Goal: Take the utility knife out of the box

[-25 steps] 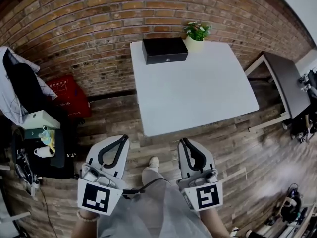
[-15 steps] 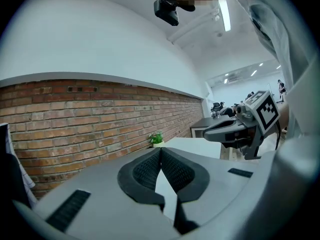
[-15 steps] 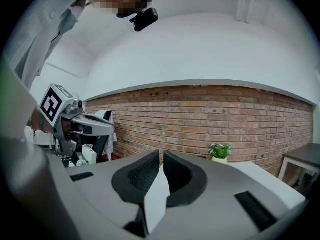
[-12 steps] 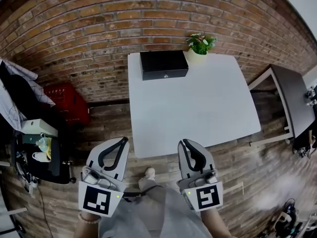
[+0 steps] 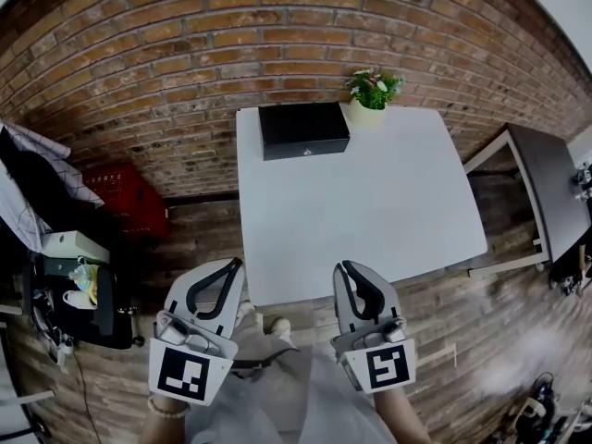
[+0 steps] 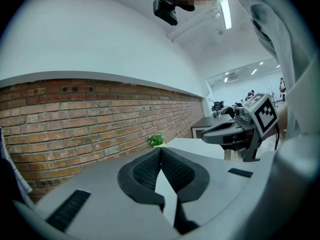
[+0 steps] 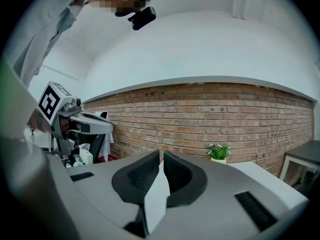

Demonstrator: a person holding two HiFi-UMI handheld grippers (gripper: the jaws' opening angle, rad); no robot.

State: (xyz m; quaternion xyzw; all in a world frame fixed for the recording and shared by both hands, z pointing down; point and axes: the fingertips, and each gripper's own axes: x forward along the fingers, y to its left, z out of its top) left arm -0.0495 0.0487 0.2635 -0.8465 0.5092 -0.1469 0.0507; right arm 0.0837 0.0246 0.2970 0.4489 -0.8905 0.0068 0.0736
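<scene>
We are at the approach step, with nothing handled yet. Our left gripper and right gripper hang side by side at the near edge of the white surface, both pointing roughly level toward the brick wall. In the left gripper view the fingers are pressed together at the tips with nothing between them. In the right gripper view its fingers are likewise drawn together, or all but, and they are empty.

The black box sits at the far end of the surface, well ahead of both sets of fingers and somewhat nearer the left pair's line. Its lid is down. A potted plant stands just beside it, ahead of the right fingers. The utility knife shows in no view. We judge that it lies inside the closed box.

Next, we think, both grippers have to travel forward over the surface to the box. One pair of fingers must spread to catch the lid and lift it while the other steadies the box. Only then can the knife be found and gripped.
</scene>
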